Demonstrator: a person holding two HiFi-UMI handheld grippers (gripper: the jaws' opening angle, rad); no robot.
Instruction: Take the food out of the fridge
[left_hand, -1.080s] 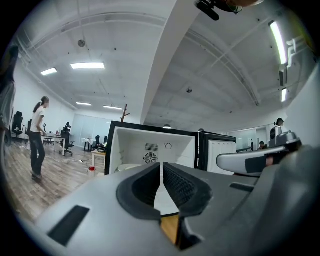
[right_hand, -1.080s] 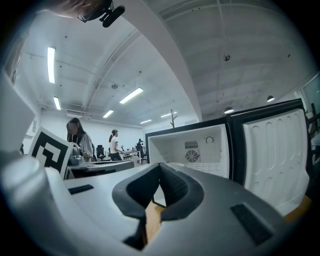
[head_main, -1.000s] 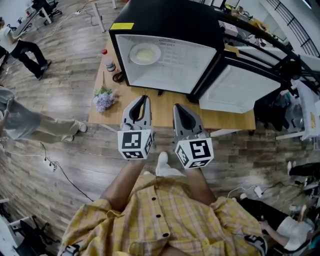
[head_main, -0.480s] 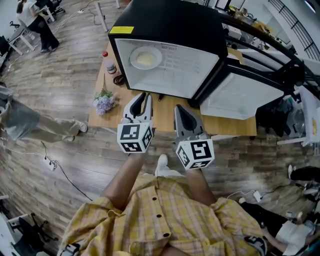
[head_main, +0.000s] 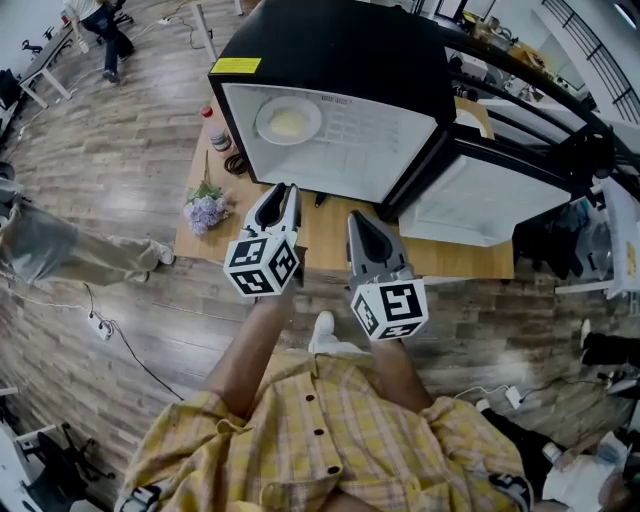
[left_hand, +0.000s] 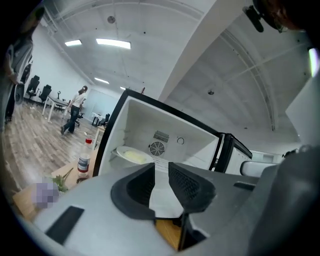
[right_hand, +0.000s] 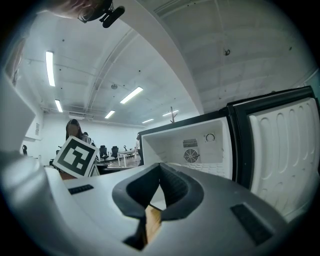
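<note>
A black fridge stands on a wooden table, its door swung open to the right. Inside, on the left, a white plate of pale yellow food sits on the shelf; the left gripper view shows this plate straight ahead. My left gripper points at the fridge opening. Its jaws have just been opening and stand slightly apart with nothing between them. My right gripper is beside it, short of the fridge, with its fingertips touching and nothing held.
A red-capped bottle and a dark cable coil are on the table left of the fridge, with a bunch of purple flowers at the table's front left corner. People move about on the wooden floor at the left.
My left gripper has moved forward toward the fridge, rolled so that its marker cube is tilted, and its jaws have parted. The right gripper has crept slightly forward.
</note>
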